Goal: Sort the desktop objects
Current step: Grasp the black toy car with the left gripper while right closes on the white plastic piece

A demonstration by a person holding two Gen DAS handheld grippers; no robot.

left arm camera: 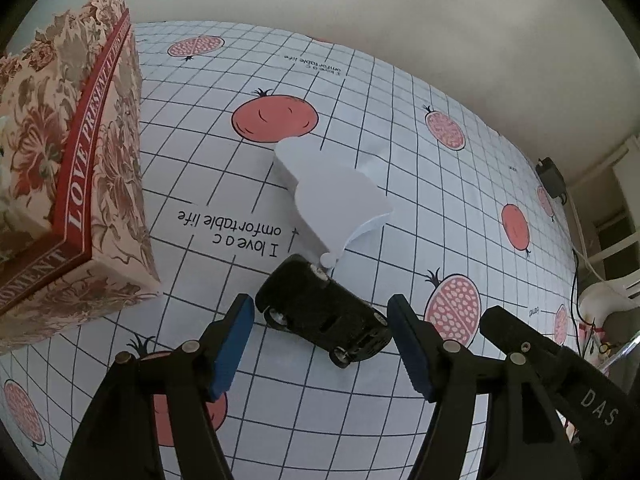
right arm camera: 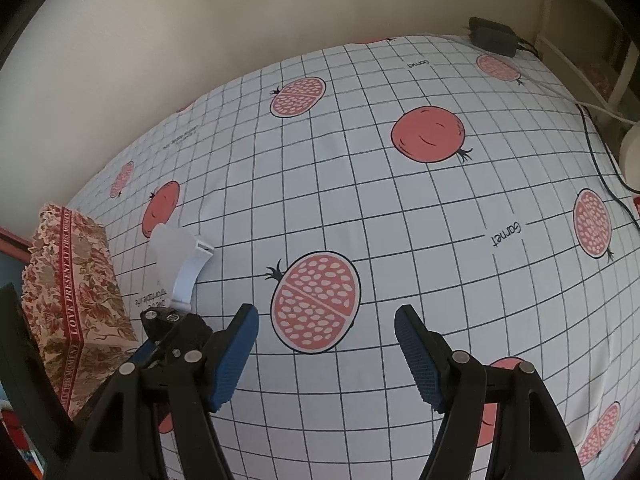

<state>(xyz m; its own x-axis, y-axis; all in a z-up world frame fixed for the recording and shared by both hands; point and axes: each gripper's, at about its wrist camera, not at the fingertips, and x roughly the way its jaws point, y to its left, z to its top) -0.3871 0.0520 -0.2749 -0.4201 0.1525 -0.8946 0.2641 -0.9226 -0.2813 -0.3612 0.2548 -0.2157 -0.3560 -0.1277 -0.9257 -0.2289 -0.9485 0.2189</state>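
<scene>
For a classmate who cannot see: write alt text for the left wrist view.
A black toy car sits on a pomegranate-print tablecloth between the open left gripper, untouched. A white plastic object lies behind it, a floral box to the left.

wall: plain cream, behind table far edge | table cover: white grid, pomegranate print | light: soft, even

Matt black toy car; smooth white, seemingly plastic, holder; printed cardboard box; cloth tablecloth.
</scene>
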